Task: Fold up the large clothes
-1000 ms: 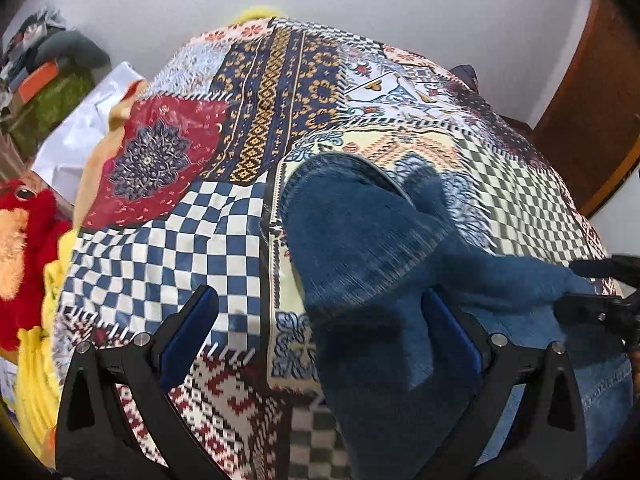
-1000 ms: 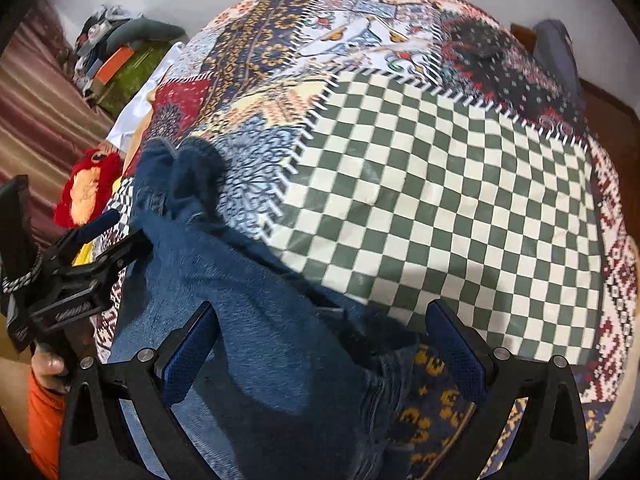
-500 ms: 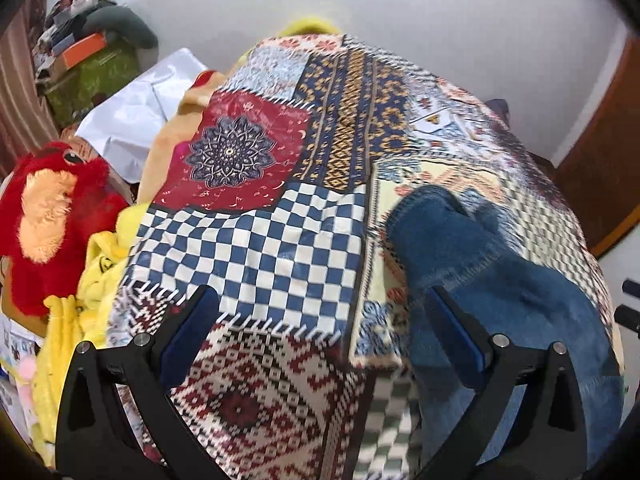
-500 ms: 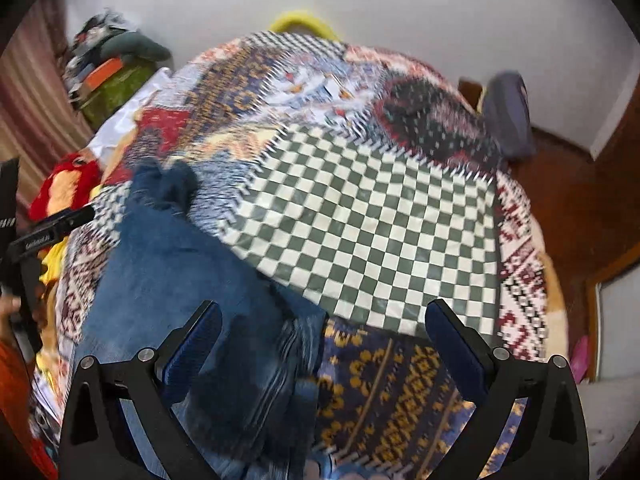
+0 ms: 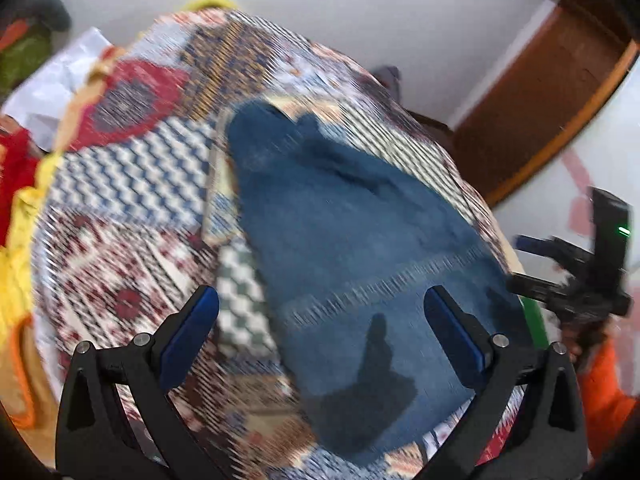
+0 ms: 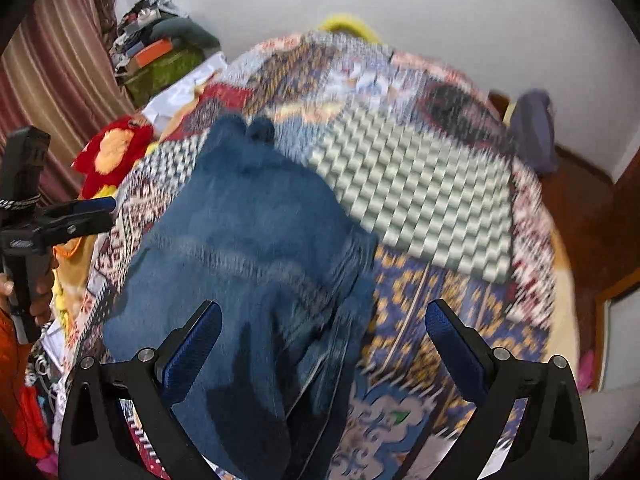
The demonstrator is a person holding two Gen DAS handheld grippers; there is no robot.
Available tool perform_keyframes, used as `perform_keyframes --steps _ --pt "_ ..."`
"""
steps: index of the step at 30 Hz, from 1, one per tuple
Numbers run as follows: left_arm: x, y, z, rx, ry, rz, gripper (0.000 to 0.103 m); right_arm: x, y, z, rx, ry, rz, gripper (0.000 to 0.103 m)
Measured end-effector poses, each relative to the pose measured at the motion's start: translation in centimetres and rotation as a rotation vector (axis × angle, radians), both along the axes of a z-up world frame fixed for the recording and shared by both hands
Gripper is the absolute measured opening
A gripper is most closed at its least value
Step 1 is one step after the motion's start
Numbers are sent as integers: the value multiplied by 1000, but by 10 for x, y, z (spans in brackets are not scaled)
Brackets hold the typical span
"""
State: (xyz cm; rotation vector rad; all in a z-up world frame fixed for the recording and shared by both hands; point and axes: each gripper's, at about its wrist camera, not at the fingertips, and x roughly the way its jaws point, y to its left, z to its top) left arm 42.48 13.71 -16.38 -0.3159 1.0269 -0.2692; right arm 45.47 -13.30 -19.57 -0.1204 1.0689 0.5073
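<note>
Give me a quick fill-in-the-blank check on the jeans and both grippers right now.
1. The blue jeans lie on a patchwork ____.
2. The left gripper has its jaws ____.
3. The right gripper holds ____.
4. The red plush toy sits beyond the bed's ____ edge.

Missing words: bedspread; open; nothing; left

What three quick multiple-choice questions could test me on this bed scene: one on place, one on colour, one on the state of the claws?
1. Where do the jeans lie?
A. On the patchwork bedspread
B. On the floor
C. Over a chair

2. What colour are the claw finger pads?
A. Red
B. Blue
C. White

3. What is the state of the right claw?
A. Shut on the jeans
B. Open, holding nothing
C. Shut on a toy

Answers:
1. A, the denim rests on the patterned cover.
2. B, both pads show blue.
3. B, its fingers stand wide apart above the cloth; the left claw likewise.
</note>
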Motion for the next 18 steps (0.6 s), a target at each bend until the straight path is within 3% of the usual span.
perform_keyframes --steps 4,8,14,18 --pt "-6 -10 -21 -45 65 -33 103 2 -1 -38 -5 117 0 101" --pt "3 -8 -49 -114 164 -13 103 15 -7 -63 126 250 -15 101" --pt "23 2 -84 -346 256 47 103 39 -2 -87 255 385 -16 101" --pt "36 -2 -98 -391 275 68 103 54 6 -107 354 485 -28 102"
